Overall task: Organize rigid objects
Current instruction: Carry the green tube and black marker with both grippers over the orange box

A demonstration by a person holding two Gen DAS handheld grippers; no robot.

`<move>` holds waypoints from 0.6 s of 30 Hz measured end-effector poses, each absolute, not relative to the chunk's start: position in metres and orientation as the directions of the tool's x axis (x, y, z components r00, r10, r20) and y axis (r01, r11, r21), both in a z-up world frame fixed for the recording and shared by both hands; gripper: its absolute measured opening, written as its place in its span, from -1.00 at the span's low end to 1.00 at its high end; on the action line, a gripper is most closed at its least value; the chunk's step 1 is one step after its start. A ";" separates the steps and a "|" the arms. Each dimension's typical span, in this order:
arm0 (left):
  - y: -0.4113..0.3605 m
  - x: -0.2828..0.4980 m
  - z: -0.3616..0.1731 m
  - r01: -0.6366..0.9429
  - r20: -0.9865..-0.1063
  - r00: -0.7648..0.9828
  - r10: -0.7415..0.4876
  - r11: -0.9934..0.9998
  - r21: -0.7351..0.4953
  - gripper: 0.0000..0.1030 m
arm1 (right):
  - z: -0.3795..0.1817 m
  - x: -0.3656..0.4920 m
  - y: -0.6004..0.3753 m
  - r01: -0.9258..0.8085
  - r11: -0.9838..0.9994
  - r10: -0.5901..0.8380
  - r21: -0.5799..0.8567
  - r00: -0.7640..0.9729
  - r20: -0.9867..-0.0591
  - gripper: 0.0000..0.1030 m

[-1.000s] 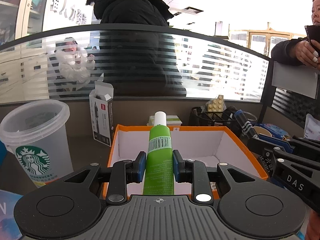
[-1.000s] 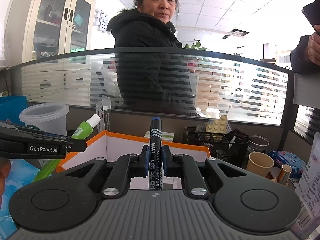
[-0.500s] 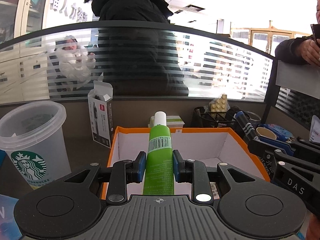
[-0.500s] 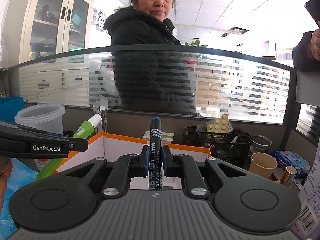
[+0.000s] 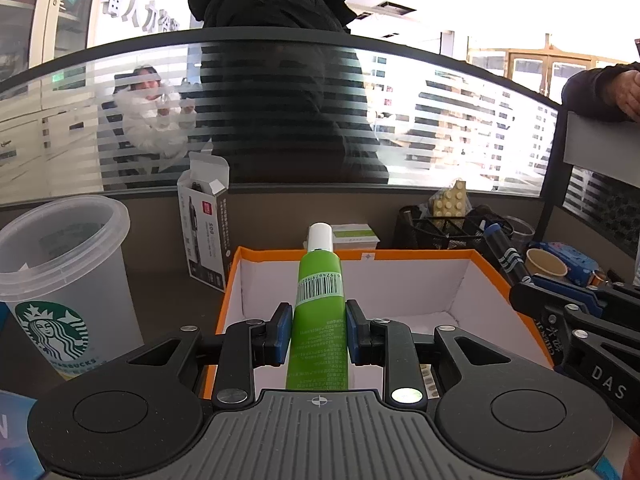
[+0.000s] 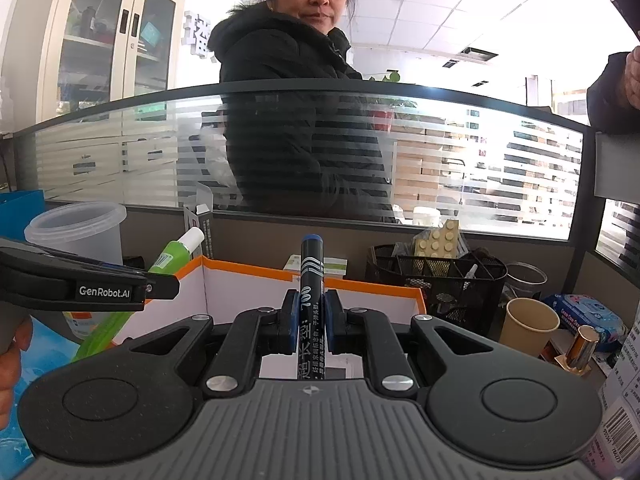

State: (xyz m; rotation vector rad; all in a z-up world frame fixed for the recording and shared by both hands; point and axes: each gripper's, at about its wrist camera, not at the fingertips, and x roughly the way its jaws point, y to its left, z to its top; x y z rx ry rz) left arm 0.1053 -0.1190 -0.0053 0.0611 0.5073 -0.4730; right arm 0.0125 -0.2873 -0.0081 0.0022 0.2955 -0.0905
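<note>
progress: both items gripped and held at the box, neither dropped in; box floor mostly bare where visible, so judged early-to-mid, two releases pending, then more clutter on the right
plastic cup [image 5: 60,276]: far left on counter, frosted translucent, ribbed rim, green logo print, upright
pen carton [image 5: 206,224]: thin card, flap open, upright just left of box's far corner
left gripper [image 5: 316,334]: jaws clamped on green tube, blue pads pressing both sides
green tube [image 5: 320,312]: smooth glossy plastic, cylindrical, white cap, barcode label; cap end pointing out over box interior, not resting on anything
box [image 5: 404,255]: open-top cardboard, orange rim, matte white inside walls, rectangular, centre of counter
right gripper [image 6: 308,322]: jaws clenched on marker, pads tight on the barrel
marker [image 6: 311,288]: slim hard black barrel, white print, blue cap end up and forward, held above near edge of box
mesh organiser [image 6: 440,276]: black wire mesh, rigid, behind and right of box, stuffed with a pale studded block and small items
paper cup [image 6: 528,320]: brown, plain, upright, right of organiser
gold cylinder [image 6: 582,346]: small, shiny metal look, far right, beside paper cup
left to do: lower and release tube, then marker; remaining loose items unclear
</note>
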 end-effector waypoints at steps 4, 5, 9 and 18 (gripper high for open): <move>-0.122 0.110 -0.007 0.438 -0.487 0.773 -0.405 0.898 -0.052 -0.50 | -0.010 0.015 -0.288 0.090 0.996 -0.088 -0.007 0.951 -0.296 -0.77; -0.123 0.111 -0.008 0.435 -0.488 0.775 -0.402 0.899 -0.049 -0.50 | -0.011 0.015 -0.288 0.091 0.996 -0.089 -0.008 0.951 -0.297 -0.77; -0.126 0.116 -0.008 0.428 -0.488 0.781 -0.390 0.903 -0.036 -0.50 | -0.012 0.018 -0.289 0.091 0.996 -0.089 -0.007 0.949 -0.301 -0.77; -0.134 0.128 -0.006 0.419 -0.493 0.786 -0.374 0.908 -0.020 -0.50 | -0.014 0.031 -0.295 0.093 0.996 -0.086 0.007 0.945 -0.314 -0.77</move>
